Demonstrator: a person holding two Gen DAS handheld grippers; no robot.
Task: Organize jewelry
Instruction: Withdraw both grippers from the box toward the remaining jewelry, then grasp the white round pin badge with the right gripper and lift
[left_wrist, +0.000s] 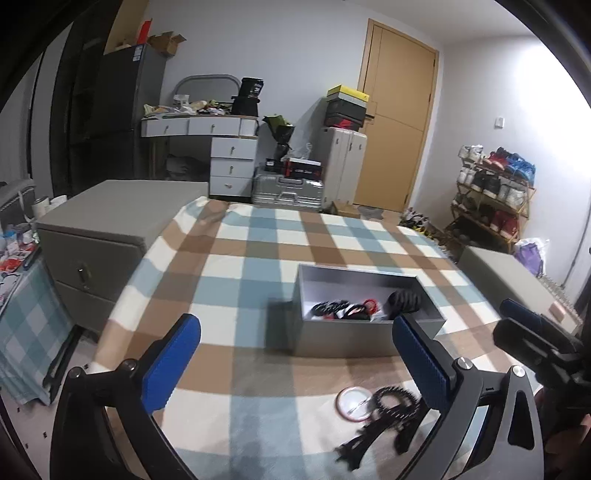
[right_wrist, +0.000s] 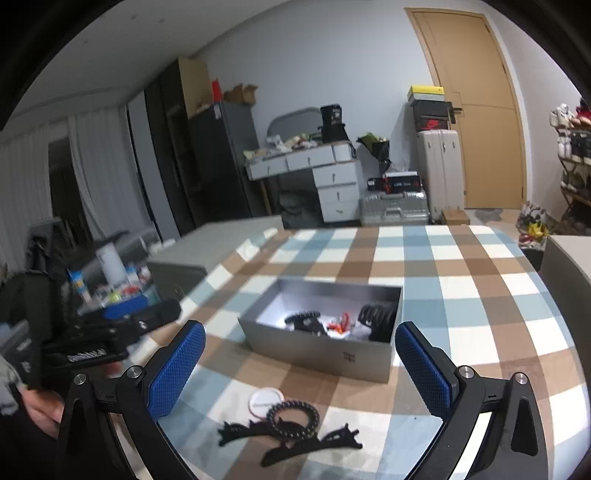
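A grey open box stands on the checked tablecloth and holds black and red jewelry. In front of it lie a black beaded bracelet, black lace chokers and a round white case with a red rim. My left gripper is open and empty, left of these pieces. My right gripper is open and empty, above them. The right gripper also shows in the left wrist view, and the left one in the right wrist view.
The table carries a blue, brown and white checked cloth. A grey drawer cabinet stands at its left, another grey cabinet at its right. A cluttered stand with bottles is at far left. Desk, suitcases and shoe rack stand behind.
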